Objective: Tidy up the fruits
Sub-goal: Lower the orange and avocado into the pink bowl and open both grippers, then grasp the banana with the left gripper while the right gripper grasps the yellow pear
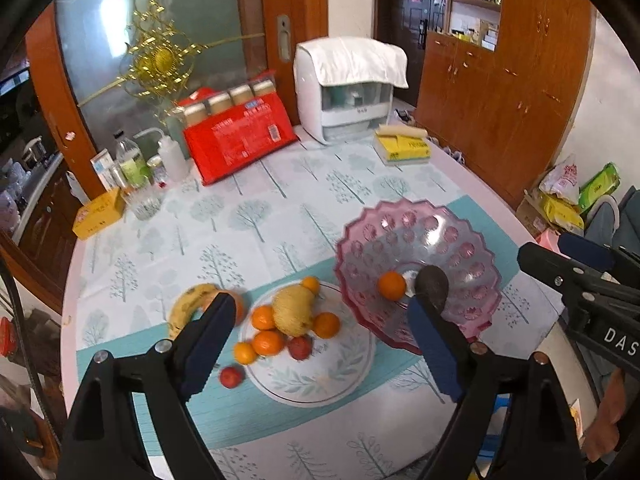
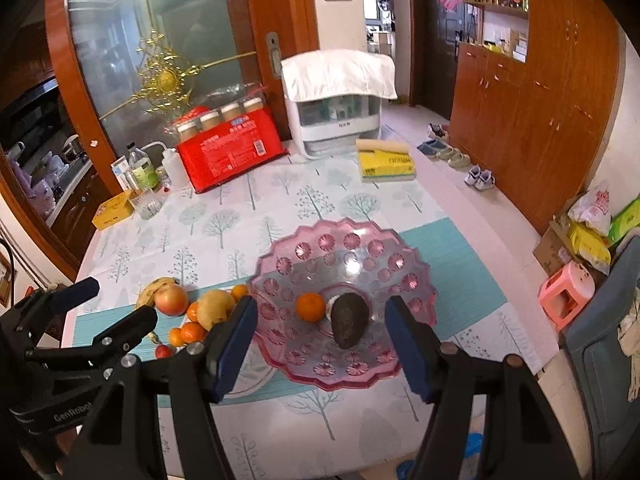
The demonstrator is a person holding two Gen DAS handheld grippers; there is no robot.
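A pink plastic fruit bowl [image 1: 460,220] [image 2: 360,236] holds one orange [image 1: 393,285] [image 2: 310,307] and a dark avocado [image 1: 431,286] [image 2: 349,325]. A white flat plate [image 1: 340,376] carries a pear [image 1: 294,310] [image 2: 214,309] and several oranges [image 1: 268,342] and a small red fruit [image 1: 300,347]. A banana [image 1: 188,306], an apple [image 2: 171,299] and another small red fruit [image 1: 231,376] lie by the plate. My left gripper [image 1: 320,316] is open above the plate. My right gripper [image 2: 320,320] is open and empty above the bowl.
At the table's back stand a red pack with jars [image 1: 240,132], a white covered appliance [image 1: 348,88], a yellow tissue pack [image 1: 402,146], bottles [image 1: 130,160] and a yellow box [image 1: 98,216]. A wooden cabinet [image 2: 540,120] and a pink stool [image 2: 566,294] are to the right.
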